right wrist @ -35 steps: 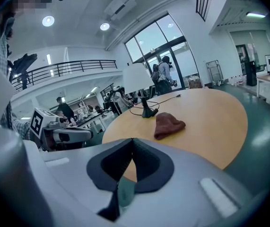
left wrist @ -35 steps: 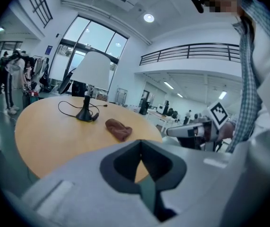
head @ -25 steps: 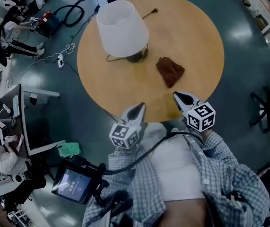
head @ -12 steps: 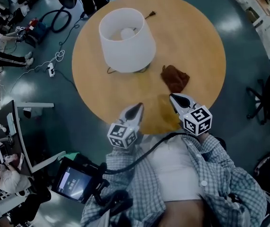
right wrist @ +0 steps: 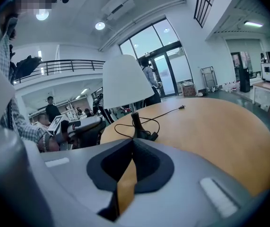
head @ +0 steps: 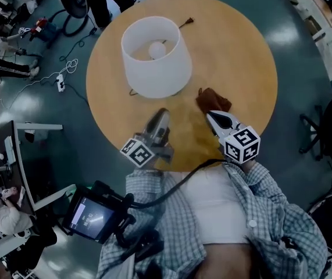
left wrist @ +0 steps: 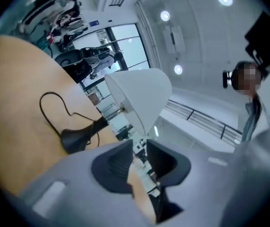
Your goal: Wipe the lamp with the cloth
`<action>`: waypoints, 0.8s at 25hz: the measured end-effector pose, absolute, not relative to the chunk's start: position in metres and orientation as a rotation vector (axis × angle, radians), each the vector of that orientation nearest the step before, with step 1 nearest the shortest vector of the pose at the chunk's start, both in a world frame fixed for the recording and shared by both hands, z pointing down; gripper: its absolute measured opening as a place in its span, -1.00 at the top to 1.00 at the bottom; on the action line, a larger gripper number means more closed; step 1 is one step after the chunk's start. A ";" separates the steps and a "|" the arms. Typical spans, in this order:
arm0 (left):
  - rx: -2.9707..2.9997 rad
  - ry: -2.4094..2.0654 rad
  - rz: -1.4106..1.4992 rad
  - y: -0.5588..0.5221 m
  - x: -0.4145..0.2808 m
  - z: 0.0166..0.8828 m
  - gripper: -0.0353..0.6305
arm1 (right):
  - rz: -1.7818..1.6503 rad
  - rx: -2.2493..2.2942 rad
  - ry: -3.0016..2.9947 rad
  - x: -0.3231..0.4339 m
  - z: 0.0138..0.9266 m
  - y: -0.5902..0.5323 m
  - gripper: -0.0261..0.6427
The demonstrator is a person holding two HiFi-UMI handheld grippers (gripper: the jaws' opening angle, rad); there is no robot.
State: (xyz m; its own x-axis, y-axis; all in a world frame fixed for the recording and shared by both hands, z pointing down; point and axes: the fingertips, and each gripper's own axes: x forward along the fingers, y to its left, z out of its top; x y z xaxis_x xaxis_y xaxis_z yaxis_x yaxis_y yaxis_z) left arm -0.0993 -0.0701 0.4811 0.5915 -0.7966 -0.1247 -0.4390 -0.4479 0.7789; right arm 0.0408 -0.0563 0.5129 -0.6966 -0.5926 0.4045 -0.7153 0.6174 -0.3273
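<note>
A lamp with a white shade [head: 154, 57] stands on the round wooden table [head: 247, 51]. In the left gripper view the shade [left wrist: 142, 96] and its black base [left wrist: 78, 137] appear tilted. A crumpled brown cloth [head: 213, 100] lies to the right of the lamp. My left gripper [head: 161, 114] hovers over the table's near part, just short of the shade. Its jaws [left wrist: 138, 148] are opening, with a narrow gap and nothing between them. My right gripper [head: 210, 116] is shut and empty, its tips right at the cloth's near edge. The right gripper [right wrist: 132, 143] view hides the cloth.
The lamp's black cord [right wrist: 146, 119] loops round the base and runs to a plug [head: 188, 21] on the far side of the table. Office chairs [head: 328, 127], floor cables [head: 67, 68] and a screen on a stand [head: 90, 217] surround the table.
Both grippers moved forward over the table, the left toward the lamp, the right toward the cloth. The left gripper rolled and its jaws parted slightly.
</note>
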 end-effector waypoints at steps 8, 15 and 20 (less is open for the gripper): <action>2.014 -0.818 -1.013 -0.110 -0.104 0.455 0.29 | 0.697 1.082 -2.552 0.059 0.517 -0.069 0.91; 2.027 -0.754 -1.225 -0.119 -0.105 0.426 0.51 | 0.721 1.051 -2.533 0.060 0.527 -0.071 0.91; 2.050 -0.789 -1.223 -0.119 -0.109 0.422 0.62 | 0.695 1.034 -2.481 0.059 0.544 -0.073 0.91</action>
